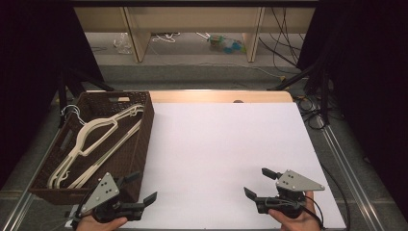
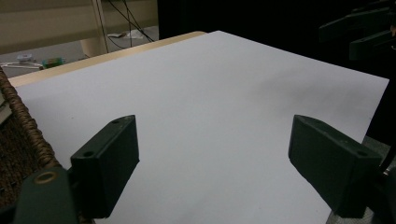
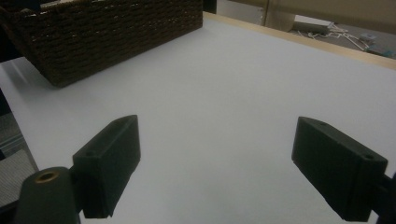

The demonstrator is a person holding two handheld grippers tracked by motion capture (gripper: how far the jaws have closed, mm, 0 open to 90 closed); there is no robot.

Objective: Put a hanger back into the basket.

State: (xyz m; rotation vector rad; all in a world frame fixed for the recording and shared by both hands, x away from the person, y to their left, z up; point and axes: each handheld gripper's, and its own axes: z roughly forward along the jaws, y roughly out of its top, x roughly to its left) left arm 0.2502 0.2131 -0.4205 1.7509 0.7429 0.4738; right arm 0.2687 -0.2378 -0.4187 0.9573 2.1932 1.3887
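A dark woven basket (image 1: pixel 145 126) stands at the table's left side with several cream plastic hangers (image 1: pixel 96 137) lying in it. My left gripper (image 1: pixel 140 187) rests at the near left, just beside the basket's front corner, open with nothing between its jaws (image 2: pixel 215 163). Over at the near right, my right gripper (image 1: pixel 259 183) is held in a hand, also open and empty (image 3: pixel 217 163), jaws pointing left across the sheet. The basket's woven side (image 3: pixel 107 32) fills the far left of the right gripper view, and its rim (image 2: pixel 28 126) edges the left gripper view.
A white sheet (image 1: pixel 226 154) covers the wooden table (image 1: pixel 216 96). Beyond the far edge are wooden furniture legs (image 1: pixel 139 43), cables and small litter on the floor. Dark curtains and stands flank both sides.
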